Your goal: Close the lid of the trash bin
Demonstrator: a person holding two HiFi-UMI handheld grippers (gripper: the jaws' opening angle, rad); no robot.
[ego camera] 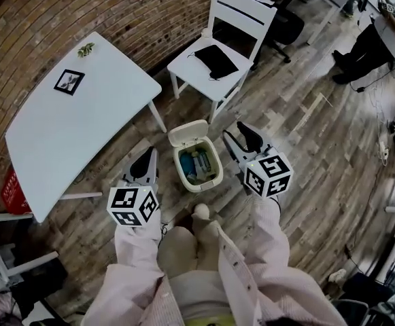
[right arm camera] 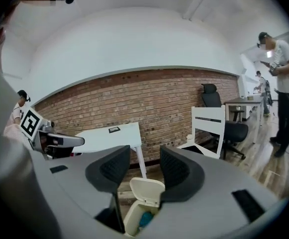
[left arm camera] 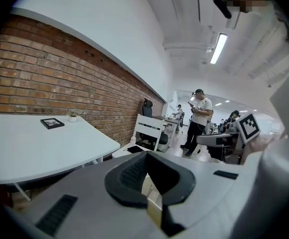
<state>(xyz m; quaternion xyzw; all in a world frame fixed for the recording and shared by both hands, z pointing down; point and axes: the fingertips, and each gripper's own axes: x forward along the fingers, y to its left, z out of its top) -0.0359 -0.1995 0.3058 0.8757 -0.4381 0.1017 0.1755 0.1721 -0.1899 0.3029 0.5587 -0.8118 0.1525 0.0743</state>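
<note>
A small cream trash bin [ego camera: 198, 167] stands on the wood floor just ahead of my feet. Its lid [ego camera: 187, 133] is tipped up and back, and blue and pale rubbish shows inside. My left gripper [ego camera: 147, 156] hangs to the bin's left with its jaws together and nothing held. My right gripper [ego camera: 240, 140] is to the bin's right, jaws spread apart. In the right gripper view the raised lid [right arm camera: 146, 192] shows between the open jaws of the right gripper [right arm camera: 144, 166], below them. In the left gripper view the left gripper [left arm camera: 147, 156] meets at its tips.
A white table [ego camera: 75, 114] with a small framed picture stands to the left. A white chair [ego camera: 217, 53] carrying a black bag is behind the bin. A brick wall runs along the back. A person [left arm camera: 199, 121] stands farther off in the room.
</note>
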